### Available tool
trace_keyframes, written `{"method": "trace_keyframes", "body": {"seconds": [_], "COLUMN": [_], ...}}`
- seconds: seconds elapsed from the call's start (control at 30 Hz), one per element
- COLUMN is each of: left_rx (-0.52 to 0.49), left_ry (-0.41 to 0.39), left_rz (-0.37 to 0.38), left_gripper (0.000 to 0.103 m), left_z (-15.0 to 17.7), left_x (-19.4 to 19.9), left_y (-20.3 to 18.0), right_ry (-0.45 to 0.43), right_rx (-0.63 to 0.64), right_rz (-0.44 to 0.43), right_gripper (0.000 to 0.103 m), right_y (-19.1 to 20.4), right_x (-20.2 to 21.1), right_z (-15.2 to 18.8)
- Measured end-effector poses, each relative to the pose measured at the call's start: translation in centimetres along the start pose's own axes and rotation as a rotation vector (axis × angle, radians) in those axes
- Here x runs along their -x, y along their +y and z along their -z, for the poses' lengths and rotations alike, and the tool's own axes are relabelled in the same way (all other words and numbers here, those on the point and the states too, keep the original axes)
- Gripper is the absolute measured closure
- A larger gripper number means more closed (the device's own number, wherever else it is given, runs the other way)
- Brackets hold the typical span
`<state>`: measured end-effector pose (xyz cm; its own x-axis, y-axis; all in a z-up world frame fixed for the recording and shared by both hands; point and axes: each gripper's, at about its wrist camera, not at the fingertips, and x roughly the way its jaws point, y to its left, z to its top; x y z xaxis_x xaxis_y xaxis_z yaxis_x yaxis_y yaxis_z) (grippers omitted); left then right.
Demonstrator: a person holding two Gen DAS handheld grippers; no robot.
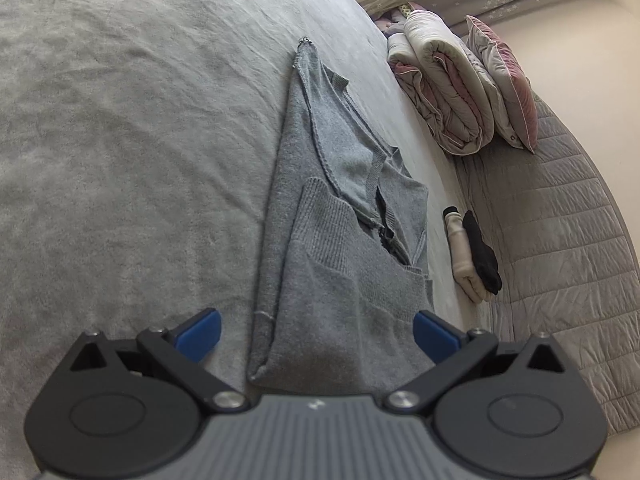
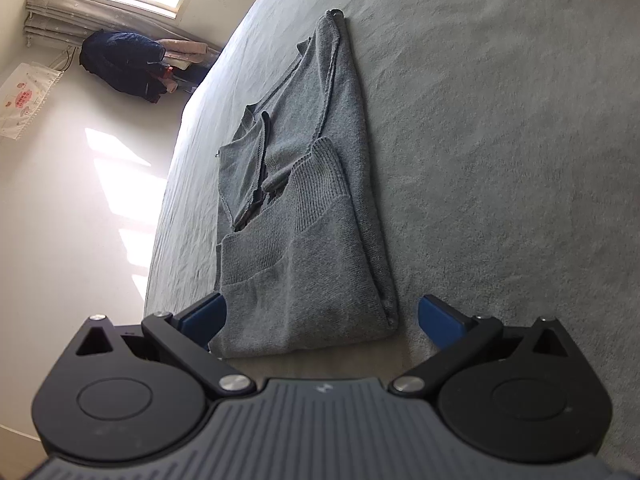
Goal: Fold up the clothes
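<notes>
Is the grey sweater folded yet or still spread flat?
Partly folded. The sweater lies as a long narrow strip, its ribbed hem end doubled back over the body; the far end still lies stretched out.

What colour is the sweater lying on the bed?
Grey, with ribbed knit bands; the sweater shows best in the right wrist view.
</notes>
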<state>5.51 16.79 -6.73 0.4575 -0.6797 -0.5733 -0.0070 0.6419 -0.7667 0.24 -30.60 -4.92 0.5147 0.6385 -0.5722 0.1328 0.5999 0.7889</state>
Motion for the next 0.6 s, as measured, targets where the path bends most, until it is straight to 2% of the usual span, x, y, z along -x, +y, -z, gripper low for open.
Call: {"method": "trace_keyframes", "body": {"seconds": [0.13, 0.3, 0.47, 0.53, 0.6], "left_rx": [-0.005, 0.005, -0.022, -0.045, -0.057], "left_ry": [0.028, 0.037, 0.031, 0.032, 0.047], "left_rz": [0.025, 0.095, 0.122, 0.125, 0.127], "left_gripper": [0.001, 0.001, 0.003, 0.009, 0.022], "left_z": [-0.1, -0.2, 0.1, 0.3, 0.5], "left_x": [-0.8, -1.7, -1.8, -2.0, -2.4], "left_y": [0.1, 0.7, 0.8, 0.5, 0.4], "right_ry": [0.008, 0.009, -0.014, -0.016, -0.018], "right_rx": [0.017, 0.017, -0.009, -0.005, -0.002], "right_rz": [-0.007, -0.034, -0.041, -0.046, -0.044], "right_gripper": [0.0, 0.004, 0.021, 0.025, 0.029], "right_y": [0.1, -0.2, -1.1, -1.1, -1.1], "right_x": [-0.7, -1.4, -1.1, -1.2, -1.2], "right_z": [0.0, -0.3, -0.4, -0.4, -0.4]}}
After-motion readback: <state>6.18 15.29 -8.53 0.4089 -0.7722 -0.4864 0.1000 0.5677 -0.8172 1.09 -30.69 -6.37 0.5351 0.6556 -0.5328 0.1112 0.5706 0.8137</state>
